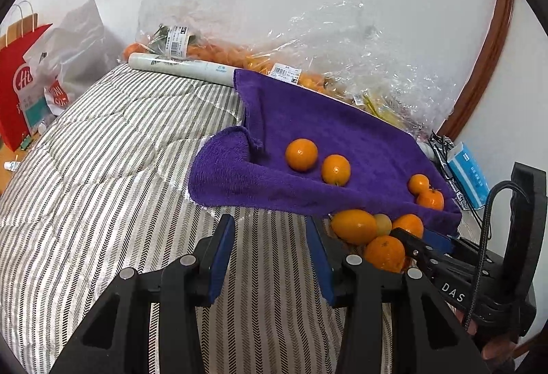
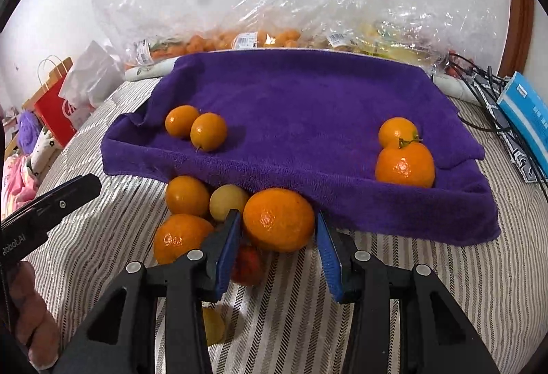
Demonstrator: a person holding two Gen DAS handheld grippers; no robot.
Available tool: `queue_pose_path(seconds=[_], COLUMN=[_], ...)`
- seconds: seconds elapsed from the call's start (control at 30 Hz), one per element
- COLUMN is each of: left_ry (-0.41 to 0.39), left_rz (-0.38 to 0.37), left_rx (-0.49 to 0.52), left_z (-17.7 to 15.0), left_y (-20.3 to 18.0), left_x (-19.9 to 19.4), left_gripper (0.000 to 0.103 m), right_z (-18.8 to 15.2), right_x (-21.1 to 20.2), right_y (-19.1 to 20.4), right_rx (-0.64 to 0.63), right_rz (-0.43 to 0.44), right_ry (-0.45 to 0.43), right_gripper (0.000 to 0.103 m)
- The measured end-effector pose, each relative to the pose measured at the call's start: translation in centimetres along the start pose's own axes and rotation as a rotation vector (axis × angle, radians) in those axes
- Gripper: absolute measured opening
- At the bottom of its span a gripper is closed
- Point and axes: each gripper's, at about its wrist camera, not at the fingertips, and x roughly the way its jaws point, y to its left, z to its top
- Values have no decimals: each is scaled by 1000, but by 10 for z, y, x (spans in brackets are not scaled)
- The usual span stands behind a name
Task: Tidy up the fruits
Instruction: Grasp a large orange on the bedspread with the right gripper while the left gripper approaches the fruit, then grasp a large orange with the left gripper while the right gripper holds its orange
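Striped grey-and-white bedding [image 2: 394, 271] covers the bed I am working over, and nearest to me my right gripper [image 2: 279, 237] is spread wide around a large round orange [image 2: 279, 220], the blue pads flanking it on both sides without visibly pressing it yet. That fruit lies dead ahead between the fingers, at the front of a loose heap on the quilt, with a pale yellow fruit [image 2: 227, 201] and other oranges just to its left. My left gripper [image 1: 270, 250] is also spread, holding nothing, hovering over bare bedding well to the left of the heap, so the right one is plainly nearer. Just beyond the heap sits the purple terry towel [image 2: 291, 107], draped over something like a tray, carrying two pairs of oranges. Farthest back, crinkled clear plastic bags [image 2: 308, 4] of fruit lean against the wall.
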Motion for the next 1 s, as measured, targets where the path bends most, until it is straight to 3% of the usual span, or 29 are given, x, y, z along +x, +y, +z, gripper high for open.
queue_pose_path(seconds=[0.43,0.8,1.0], left_ry=[34,48,155], left_rz=[-9,-201,-287], left_rx=[35,183,201], left_z=[-3,-11,-17], left_y=[-8,-42,-65], left_x=[8,5,22], left_gripper=[41,44,44], right_z=[-7,-34,-35], right_x=[-35,-46,-45], right_y=[-32,-71,-90], right_rx=[64,1,54], right_rz=[3,-97,-35], right_ry=[-82,-86,-79], right_gripper=[42,42,42])
